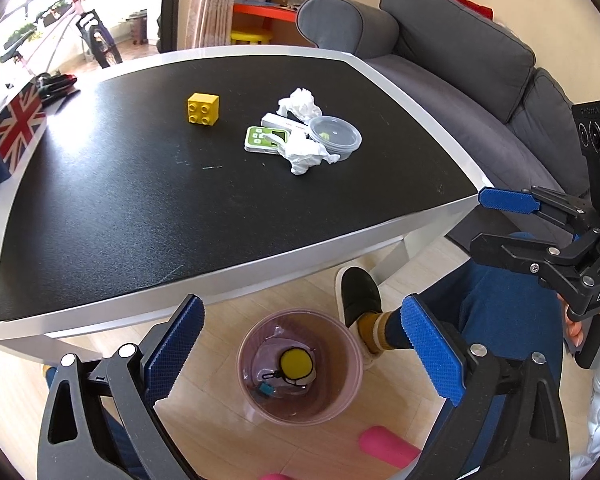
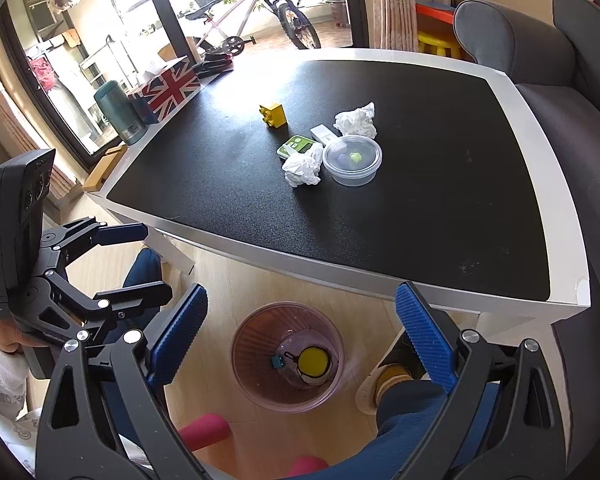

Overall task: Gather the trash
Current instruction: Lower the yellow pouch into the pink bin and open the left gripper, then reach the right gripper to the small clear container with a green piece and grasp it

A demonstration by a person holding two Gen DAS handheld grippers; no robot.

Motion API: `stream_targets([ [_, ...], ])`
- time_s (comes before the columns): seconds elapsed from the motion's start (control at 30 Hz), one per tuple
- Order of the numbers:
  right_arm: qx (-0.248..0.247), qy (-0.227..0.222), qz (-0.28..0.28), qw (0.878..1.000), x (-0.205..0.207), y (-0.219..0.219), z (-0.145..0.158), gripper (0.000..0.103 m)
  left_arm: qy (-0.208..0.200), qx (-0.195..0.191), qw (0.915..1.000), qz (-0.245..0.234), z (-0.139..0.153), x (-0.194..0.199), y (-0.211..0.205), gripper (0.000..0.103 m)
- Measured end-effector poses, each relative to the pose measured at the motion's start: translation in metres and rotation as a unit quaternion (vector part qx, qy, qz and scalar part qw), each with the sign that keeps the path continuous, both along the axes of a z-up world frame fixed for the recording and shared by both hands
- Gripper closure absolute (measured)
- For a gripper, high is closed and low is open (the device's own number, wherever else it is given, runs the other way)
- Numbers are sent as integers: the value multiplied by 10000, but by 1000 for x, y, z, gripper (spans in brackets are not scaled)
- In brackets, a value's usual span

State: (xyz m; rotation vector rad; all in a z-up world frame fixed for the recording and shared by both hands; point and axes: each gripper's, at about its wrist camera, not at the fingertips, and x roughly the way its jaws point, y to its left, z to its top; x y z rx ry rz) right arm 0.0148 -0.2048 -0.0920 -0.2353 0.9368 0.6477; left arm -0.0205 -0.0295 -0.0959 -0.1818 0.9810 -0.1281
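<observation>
Two crumpled white tissues lie on the black table [image 1: 140, 208], one at the back [image 1: 300, 105] [image 2: 356, 120] and one in front [image 1: 306, 154] [image 2: 303, 168]. Between them are a green card pack [image 1: 262, 140] [image 2: 294, 146], a white box [image 1: 282, 122] [image 2: 323, 134] and a lidded clear plastic tub [image 1: 334, 136] [image 2: 352, 158]. A pink bin [image 1: 300, 366] [image 2: 288, 356] with a yellow round item inside stands on the floor below the table's near edge. My left gripper [image 1: 302, 350] and right gripper [image 2: 302, 336] are both open and empty, above the bin.
A yellow toy brick [image 1: 203, 109] [image 2: 273, 114] sits mid-table. A Union Jack tissue box [image 1: 16, 128] [image 2: 168, 86] and a green bottle [image 2: 120, 114] stand at the table's left edge. A grey sofa [image 1: 460, 64] is on the right. The person's slippered foot [image 1: 360, 300] is beside the bin.
</observation>
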Motion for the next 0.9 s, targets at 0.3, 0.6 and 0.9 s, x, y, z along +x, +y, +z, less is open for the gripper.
stream_targets([
  [0.3, 18, -23, -7, 10000, 1, 1, 2, 9, -62, -55, 10000, 53, 5, 2, 5, 8],
  [0.6, 12, -215, -24, 9998, 20, 8, 18, 9, -232, -72, 9996, 137, 18, 15, 16, 8],
  [0.9, -158, -316, -54, 9994, 63, 20, 26, 9, -324, -130, 9992, 186, 27, 32, 24, 8],
])
